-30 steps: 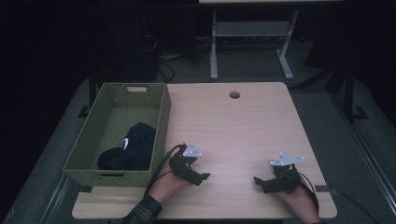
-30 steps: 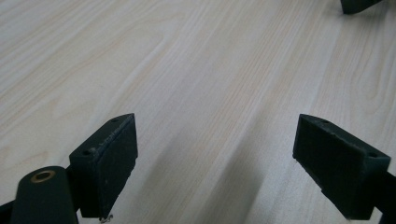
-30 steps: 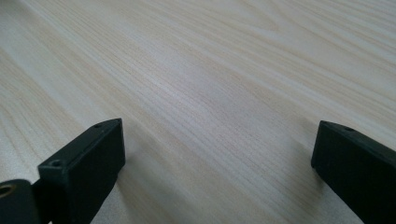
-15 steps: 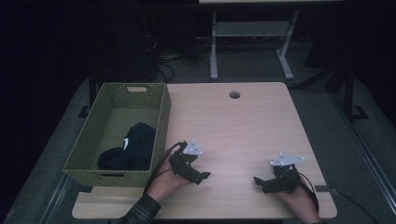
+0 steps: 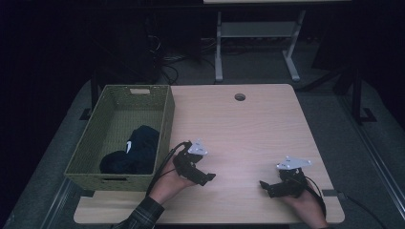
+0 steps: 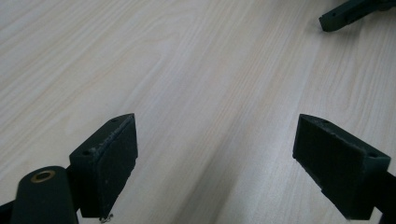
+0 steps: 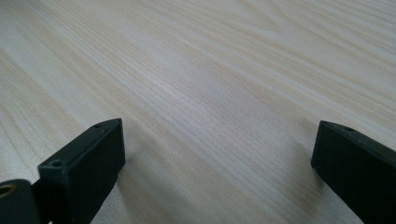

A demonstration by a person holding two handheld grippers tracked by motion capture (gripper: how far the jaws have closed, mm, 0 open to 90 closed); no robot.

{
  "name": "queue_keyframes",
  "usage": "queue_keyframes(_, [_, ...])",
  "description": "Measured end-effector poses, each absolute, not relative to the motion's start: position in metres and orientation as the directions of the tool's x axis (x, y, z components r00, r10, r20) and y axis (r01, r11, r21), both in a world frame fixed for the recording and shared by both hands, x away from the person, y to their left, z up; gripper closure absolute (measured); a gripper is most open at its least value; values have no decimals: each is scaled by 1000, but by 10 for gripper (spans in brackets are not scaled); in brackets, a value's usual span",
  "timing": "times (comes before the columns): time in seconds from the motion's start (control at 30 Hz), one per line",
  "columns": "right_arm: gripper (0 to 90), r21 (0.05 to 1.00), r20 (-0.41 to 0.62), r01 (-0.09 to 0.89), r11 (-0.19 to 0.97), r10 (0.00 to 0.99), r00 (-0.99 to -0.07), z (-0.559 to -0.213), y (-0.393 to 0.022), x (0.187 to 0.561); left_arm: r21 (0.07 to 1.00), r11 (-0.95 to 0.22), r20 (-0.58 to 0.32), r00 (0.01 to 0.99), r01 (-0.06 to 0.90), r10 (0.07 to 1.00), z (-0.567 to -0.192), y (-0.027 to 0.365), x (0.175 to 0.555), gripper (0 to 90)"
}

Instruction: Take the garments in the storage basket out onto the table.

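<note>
**Dark garment lies in the basket; both grippers rest on bare wood**

The dark garment (image 5: 133, 151) is seen bundled inside the woven green basket (image 5: 165, 125), towards its near end, with a small white patch showing on the cloth. The basket is set along the table's (image 5: 248, 129) left edge, at about nine o'clock from the table's middle.

The left gripper (image 5: 206, 177) is held at about seven o'clock from the table's middle, just beside the basket's right wall but apart from it. Its tips are pointed towards four o'clock. In the left gripper view its jaws are spread wide, and between the pads (image 6: 112, 163) nothing is held — pale wood grain alone lies in the gap. The tip of the other gripper (image 6: 345, 14) is caught at the upper right corner of that view.

The right gripper (image 5: 264, 186) is held at about five o'clock, near the table's front edge and well apart from the left one, its tips turned towards nine o'clock. In the right gripper view its jaws are likewise wide apart over bare wood, with nothing pinched between the pads (image 7: 93, 163).

A round cable hole (image 5: 239, 97) is seen in the table at twelve o'clock — near the far edge.
</note>
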State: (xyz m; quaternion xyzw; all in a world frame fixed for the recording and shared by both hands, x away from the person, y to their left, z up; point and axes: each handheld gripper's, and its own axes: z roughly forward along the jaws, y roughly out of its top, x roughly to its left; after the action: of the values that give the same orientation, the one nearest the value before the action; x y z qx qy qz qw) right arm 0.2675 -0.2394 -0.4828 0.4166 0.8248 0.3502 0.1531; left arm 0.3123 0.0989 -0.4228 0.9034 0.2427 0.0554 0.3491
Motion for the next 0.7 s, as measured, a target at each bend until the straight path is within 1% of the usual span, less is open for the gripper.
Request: queue_keyframes(0.7, [26,706,40,580,407,795,-606,-483,-239,267,676,-638,-63,892,368,448,-397,100,320,139])
